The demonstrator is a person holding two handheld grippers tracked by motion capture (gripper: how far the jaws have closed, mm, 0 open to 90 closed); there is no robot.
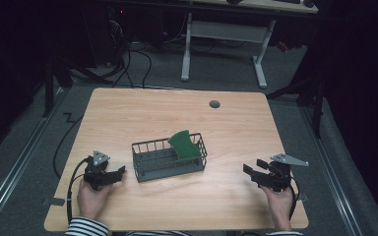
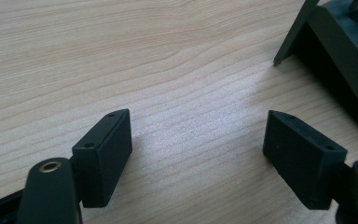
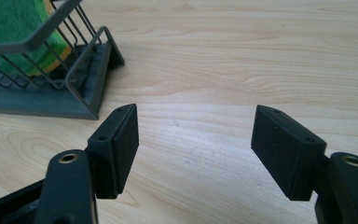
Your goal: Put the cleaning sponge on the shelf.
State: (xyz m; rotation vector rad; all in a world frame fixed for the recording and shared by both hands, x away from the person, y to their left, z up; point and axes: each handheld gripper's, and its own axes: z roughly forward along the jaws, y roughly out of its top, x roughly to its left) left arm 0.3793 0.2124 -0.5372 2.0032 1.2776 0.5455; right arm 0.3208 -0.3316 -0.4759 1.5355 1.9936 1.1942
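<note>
A grey wire basket stands in the middle of the wooden table. A green sponge leans upright at its right end, showing through the wires in the right gripper view as the sponge. My left gripper rests low on the table just left of the basket, open, with bare wood between its jaws. My right gripper sits at the table's right, open and empty, pointing toward the basket. A basket corner shows in the left gripper view.
A small grey round cap is set into the table near its far edge. Beyond the table stand a white desk frame and floor cables. Bare wood lies on both sides of the basket.
</note>
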